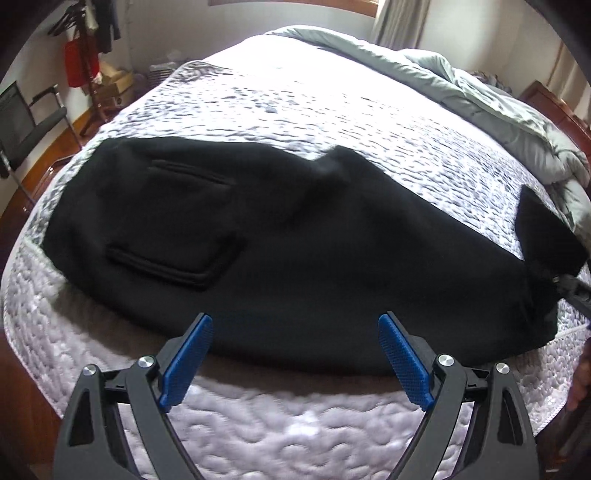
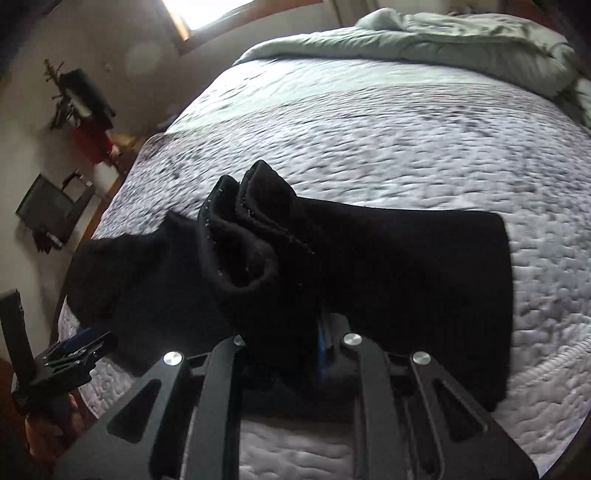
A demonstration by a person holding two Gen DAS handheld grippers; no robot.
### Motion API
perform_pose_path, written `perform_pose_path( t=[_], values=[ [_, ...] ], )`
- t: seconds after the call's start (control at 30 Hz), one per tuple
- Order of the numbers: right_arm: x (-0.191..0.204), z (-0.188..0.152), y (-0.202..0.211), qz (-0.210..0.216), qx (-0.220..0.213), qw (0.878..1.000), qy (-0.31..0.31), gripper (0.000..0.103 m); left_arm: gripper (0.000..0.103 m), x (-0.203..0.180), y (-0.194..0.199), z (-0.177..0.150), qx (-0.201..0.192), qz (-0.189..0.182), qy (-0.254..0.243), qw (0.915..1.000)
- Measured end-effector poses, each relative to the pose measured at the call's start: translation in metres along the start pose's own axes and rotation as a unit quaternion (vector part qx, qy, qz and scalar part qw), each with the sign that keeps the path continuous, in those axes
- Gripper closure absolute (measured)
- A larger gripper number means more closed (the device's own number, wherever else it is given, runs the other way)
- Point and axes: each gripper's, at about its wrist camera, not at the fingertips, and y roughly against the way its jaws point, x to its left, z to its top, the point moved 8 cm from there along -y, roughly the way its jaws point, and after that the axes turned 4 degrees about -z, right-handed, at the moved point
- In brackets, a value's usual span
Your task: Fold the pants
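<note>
Black pants (image 1: pixel 280 236) lie across the near part of a bed with a white quilted cover (image 1: pixel 295 110), a back pocket facing up at the left. My left gripper (image 1: pixel 295 354) is open, its blue pads over the near edge of the pants, holding nothing. My right gripper (image 2: pixel 284 354) is shut on the leg cuffs of the pants (image 2: pixel 258 236), which bunch up above its jaws; it also shows in the left wrist view (image 1: pixel 570 288) at the far right. The left gripper shows in the right wrist view (image 2: pixel 74 350) at the lower left.
A grey-green duvet (image 1: pixel 498 96) is piled at the far right of the bed. A black chair (image 1: pixel 26 129) and a coat stand with red fabric (image 1: pixel 81 62) stand on the wooden floor left of the bed. A window (image 2: pixel 207 11) is in the far wall.
</note>
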Motion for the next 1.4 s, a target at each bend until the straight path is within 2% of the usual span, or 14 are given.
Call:
perform_pose_path(
  t=[0.23,0.27,0.33,0.4,0.43,0.5,0.57,0.73,0.83,0.9,0.97,1.13,1.27,1.4],
  values=[
    [0.074,-0.020,-0.044,-0.001,0.032,0.997,0.067,0.086,0.012,0.027,0.006,-0.008,0.000,-0.007,0.033,0.9994],
    [0.079,-0.025,-0.052,-0.009,0.039,0.996,0.077,0.082,0.012,0.029,0.006,-0.009,0.001,-0.009,0.035,0.9993],
    [0.083,-0.035,-0.062,-0.001,0.062,0.994,0.086,0.063,0.012,0.029,0.006,-0.010,0.004,-0.016,0.039,0.9991],
    [0.086,-0.046,-0.061,0.035,0.078,0.993,0.087,0.045,0.012,0.025,0.005,-0.009,0.007,-0.029,0.040,0.9988],
    [0.087,-0.048,-0.056,0.054,0.080,0.992,0.087,0.042,0.012,0.022,0.004,-0.010,0.008,-0.036,0.040,0.9985],
    [0.085,-0.054,-0.039,0.111,0.088,0.987,0.071,0.040,0.012,0.011,0.001,-0.008,0.015,-0.058,0.043,0.9973],
    [0.073,-0.055,-0.022,0.143,0.084,0.985,0.045,0.040,0.012,-0.003,-0.004,-0.007,0.023,-0.075,0.044,0.9960],
    [0.015,-0.042,0.010,0.099,0.040,0.994,0.000,0.040,0.012,-0.042,-0.018,-0.003,0.036,-0.092,0.023,0.9948],
    [-0.023,-0.037,0.013,0.055,0.029,0.998,-0.025,0.040,0.012,-0.064,-0.029,0.001,0.030,-0.056,-0.019,0.9978],
    [-0.043,-0.039,0.005,0.048,0.042,0.997,-0.051,0.040,0.012,-0.070,-0.042,0.000,0.042,-0.023,-0.041,0.9980],
    [-0.059,-0.050,-0.012,0.056,0.062,0.994,-0.072,0.045,0.011,-0.071,-0.056,-0.004,0.060,-0.007,-0.047,0.9971],
    [-0.069,-0.062,-0.029,0.082,0.055,0.990,-0.098,0.048,0.003,-0.069,-0.068,-0.009,0.054,0.008,-0.061,0.9966],
    [-0.069,-0.059,-0.022,0.085,0.058,0.990,-0.096,0.048,0.004,-0.067,-0.062,-0.008,0.053,-0.006,-0.055,0.9971],
    [-0.059,-0.054,0.003,0.082,0.042,0.992,-0.087,0.044,0.005,-0.052,-0.032,-0.012,0.038,-0.029,-0.038,0.9981]
  ],
)
